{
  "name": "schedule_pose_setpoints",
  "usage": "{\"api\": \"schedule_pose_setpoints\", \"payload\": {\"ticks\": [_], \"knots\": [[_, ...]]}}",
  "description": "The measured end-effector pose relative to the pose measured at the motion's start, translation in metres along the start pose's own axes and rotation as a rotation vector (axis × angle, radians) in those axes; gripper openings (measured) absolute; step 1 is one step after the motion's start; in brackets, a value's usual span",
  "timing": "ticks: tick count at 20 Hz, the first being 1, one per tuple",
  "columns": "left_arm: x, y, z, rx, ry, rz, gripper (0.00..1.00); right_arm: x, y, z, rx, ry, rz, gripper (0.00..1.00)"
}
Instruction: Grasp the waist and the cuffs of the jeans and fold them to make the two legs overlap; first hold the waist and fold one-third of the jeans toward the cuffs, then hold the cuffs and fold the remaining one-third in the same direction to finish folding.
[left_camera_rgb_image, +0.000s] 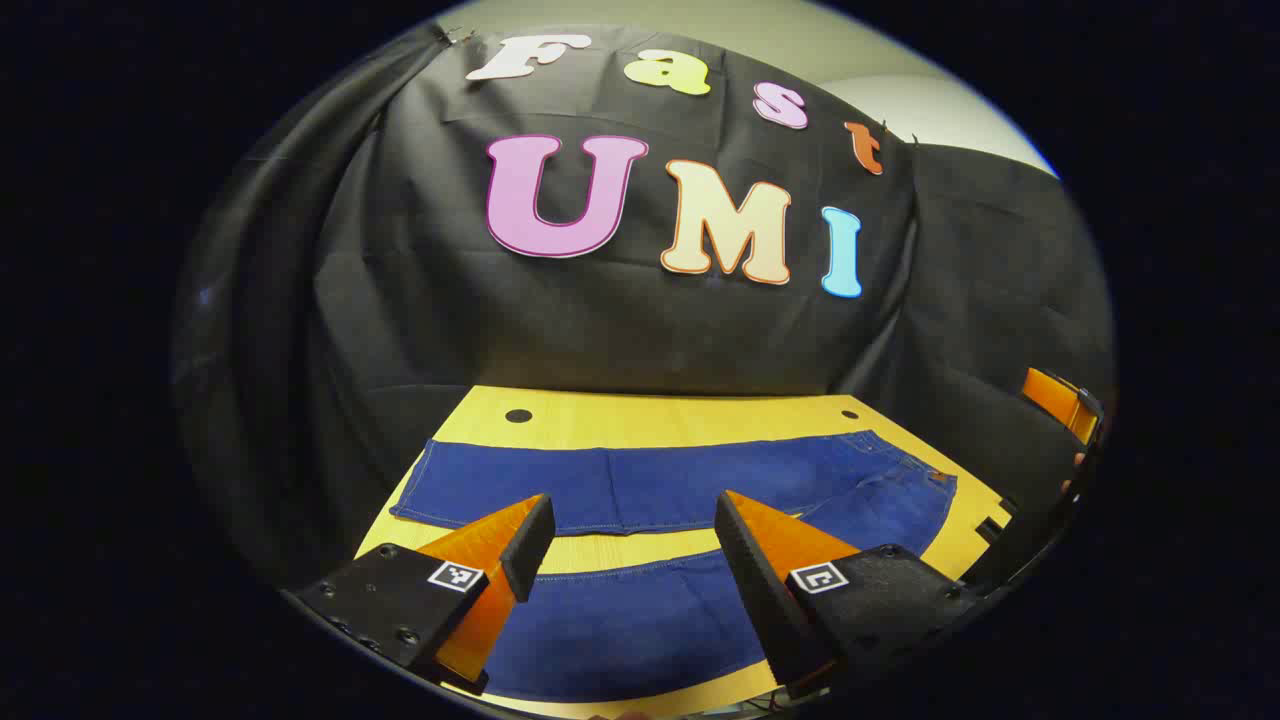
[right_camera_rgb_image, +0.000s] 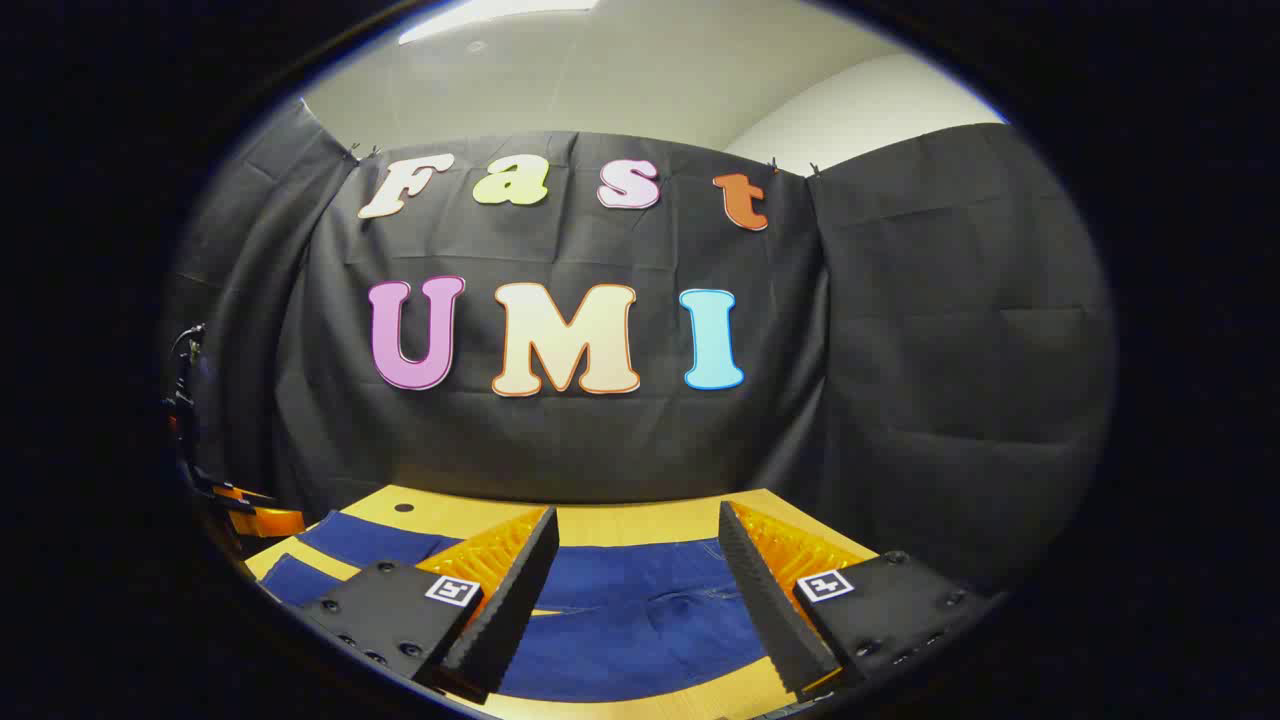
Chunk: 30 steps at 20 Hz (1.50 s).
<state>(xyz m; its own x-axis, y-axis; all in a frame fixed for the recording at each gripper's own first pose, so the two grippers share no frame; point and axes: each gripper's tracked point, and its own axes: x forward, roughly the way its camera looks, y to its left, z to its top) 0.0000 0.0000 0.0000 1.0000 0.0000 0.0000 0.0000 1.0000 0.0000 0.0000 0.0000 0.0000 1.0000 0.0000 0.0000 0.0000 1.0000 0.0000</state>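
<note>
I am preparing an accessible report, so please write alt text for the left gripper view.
Blue jeans lie spread flat on a yellow wooden table, the two legs apart and the waist toward the right. The left hand-held gripper hovers open above the legs, holding nothing. A black cloth wall stands behind the table.

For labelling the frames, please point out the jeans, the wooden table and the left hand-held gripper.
jeans (left_camera_rgb_image: 640, 485): left gripper view, on the far leg's middle.
wooden table (left_camera_rgb_image: 660, 412): left gripper view, on the bare far edge.
left hand-held gripper (left_camera_rgb_image: 634, 520): left gripper view, midway between its fingertips.
</note>
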Motion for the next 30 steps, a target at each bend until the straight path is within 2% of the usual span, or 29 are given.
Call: {"api": "schedule_pose_setpoints", "payload": {"ticks": [3,6,10,13,16,18,20,23,25,30], "knots": [[0.000,0.006,-0.030,0.031,0.077,-0.017,0.95,0.000,-0.001,-0.007,-0.026,0.023,0.004,1.00],[-0.002,0.005,-0.044,-0.003,0.119,-0.054,0.95,-0.005,0.000,-0.013,-0.038,0.040,0.014,0.99],[-0.005,0.029,-0.061,0.009,0.193,-0.048,0.95,-0.009,0.005,-0.022,-0.074,0.066,0.040,0.99],[-0.010,0.050,-0.070,0.151,0.230,-0.059,0.95,-0.013,0.010,-0.027,-0.107,0.095,0.068,1.00],[-0.013,0.062,-0.078,0.309,0.272,-0.109,0.95,-0.011,0.021,-0.037,-0.095,0.130,0.115,0.99],[-0.020,0.054,-0.092,0.386,0.325,-0.188,0.94,-0.012,0.025,-0.043,-0.083,0.154,0.130,0.99],[-0.034,0.043,-0.110,0.469,0.396,-0.307,0.92,-0.014,0.028,-0.046,-0.094,0.165,0.138,0.99],[-0.057,0.043,-0.135,0.584,0.520,-0.429,0.92,-0.019,0.028,-0.051,-0.117,0.176,0.143,0.99],[-0.067,0.048,-0.153,0.625,0.606,-0.501,0.92,-0.023,0.028,-0.055,-0.126,0.188,0.141,1.00],[-0.083,0.068,-0.186,0.713,0.790,-0.590,0.92,-0.034,0.026,-0.064,-0.154,0.213,0.135,0.99]]}}
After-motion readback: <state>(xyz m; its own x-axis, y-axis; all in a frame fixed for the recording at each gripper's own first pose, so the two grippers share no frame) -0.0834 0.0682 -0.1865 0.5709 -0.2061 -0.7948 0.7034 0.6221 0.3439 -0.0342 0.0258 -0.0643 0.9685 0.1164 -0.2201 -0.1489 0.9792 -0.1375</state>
